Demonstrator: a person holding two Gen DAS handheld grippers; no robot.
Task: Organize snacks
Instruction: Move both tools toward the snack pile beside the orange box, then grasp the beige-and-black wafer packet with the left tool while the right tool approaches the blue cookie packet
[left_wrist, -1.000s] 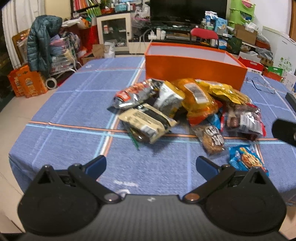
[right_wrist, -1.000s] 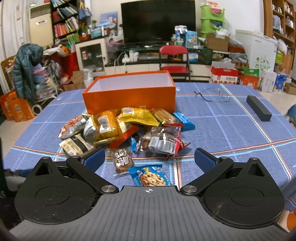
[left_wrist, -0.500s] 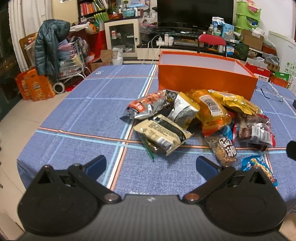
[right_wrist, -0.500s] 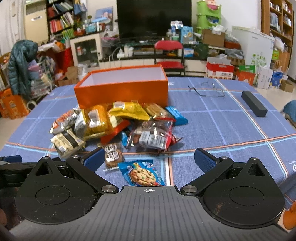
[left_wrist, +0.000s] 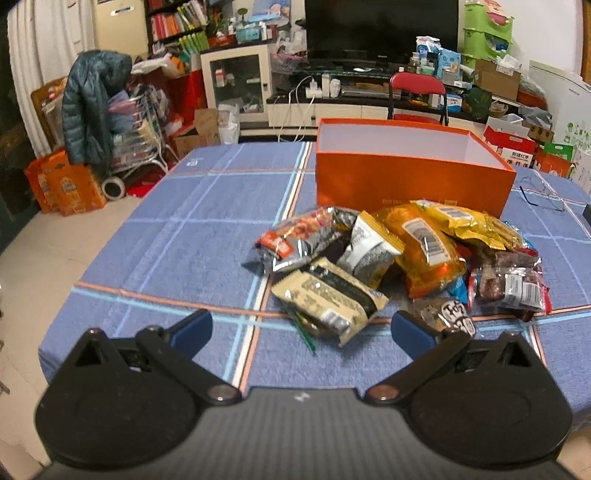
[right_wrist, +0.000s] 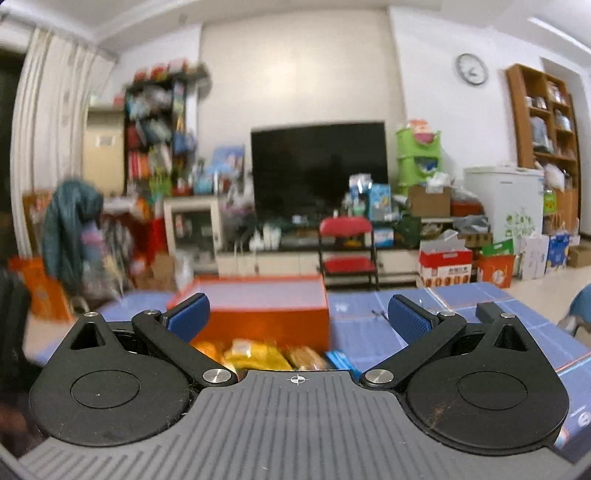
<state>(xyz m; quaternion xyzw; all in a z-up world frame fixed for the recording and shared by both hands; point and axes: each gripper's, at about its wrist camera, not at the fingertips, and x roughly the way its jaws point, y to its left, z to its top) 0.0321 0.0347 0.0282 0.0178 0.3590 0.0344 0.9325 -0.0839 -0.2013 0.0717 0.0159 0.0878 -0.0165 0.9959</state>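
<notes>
Lying in a loose heap on the blue checked tablecloth (left_wrist: 177, 236), the snack packets (left_wrist: 402, 258) sit directly in front of the open orange box (left_wrist: 410, 181), whose white interior shows nothing inside from the left wrist view. The heap includes a beige-and-black packet (left_wrist: 328, 299) at the near edge, a red-and-silver packet (left_wrist: 295, 240) on the left side, a grey-and-white pouch with yellow trim (left_wrist: 369, 247), an orange bag (left_wrist: 424, 251), a yellow bag (left_wrist: 461, 221) touching the box wall, and a clear bag of dark pieces (left_wrist: 509, 280) on the right side.

The left gripper (left_wrist: 301, 328) is held above the near table edge, jaws spread wide with nothing between them, pointed at the heap.

The right gripper (right_wrist: 297, 317) is also spread wide and empty. It is tilted upward toward the room, so only the far part of the heap and the box appear low in its blurred view.

A pair of glasses (left_wrist: 543, 195) lies on the cloth to the right of the box. Beyond the table stand a red chair (right_wrist: 347, 243) and a dark television (right_wrist: 319, 166).
</notes>
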